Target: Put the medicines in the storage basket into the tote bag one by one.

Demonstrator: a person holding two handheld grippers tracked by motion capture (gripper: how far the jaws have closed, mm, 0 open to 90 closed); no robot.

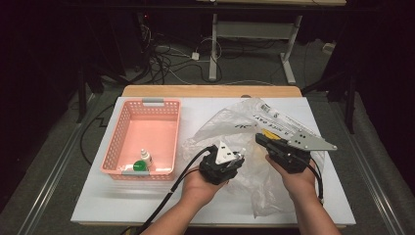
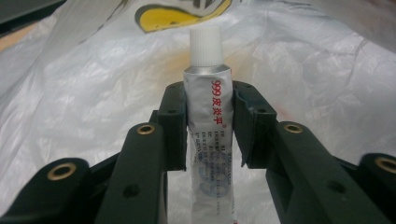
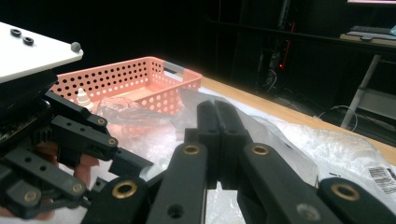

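The left gripper (image 1: 238, 157) sits near the middle of the white table (image 1: 98, 196), its 2 jaws clamped on a silver tube (image 2: 209, 135) with a white ribbed cap and red print down its side. In the left gripper view the tube stands upright between the pads, cap toward 12 o'clock, its lower part running down between the jaws (the bottom end is out of frame). Behind it lies the crinkled clear plastic bag (image 2: 303, 84), with a yellow printed patch at 12 o'clock.

The right gripper (image 1: 262, 140) is at 3 o'clock from the left one, close beside it, over the same bag (image 1: 230, 122). Its jaws are pressed flat together in the right gripper view, tips meeting at (image 3: 218, 112); clear film lies right around the tips, but I cannot tell whether any of it is pinched between them. At 9 o'clock in that view the left gripper (image 3: 128, 163) shows with part of the hand behind it.

A pink perforated basket (image 1: 117, 142) stands at 9 o'clock from the grippers, on the left side of the table. In its near corner are a small white dropper bottle (image 1: 146, 156) and a green round thing (image 1: 139, 166), touching or nearly so.
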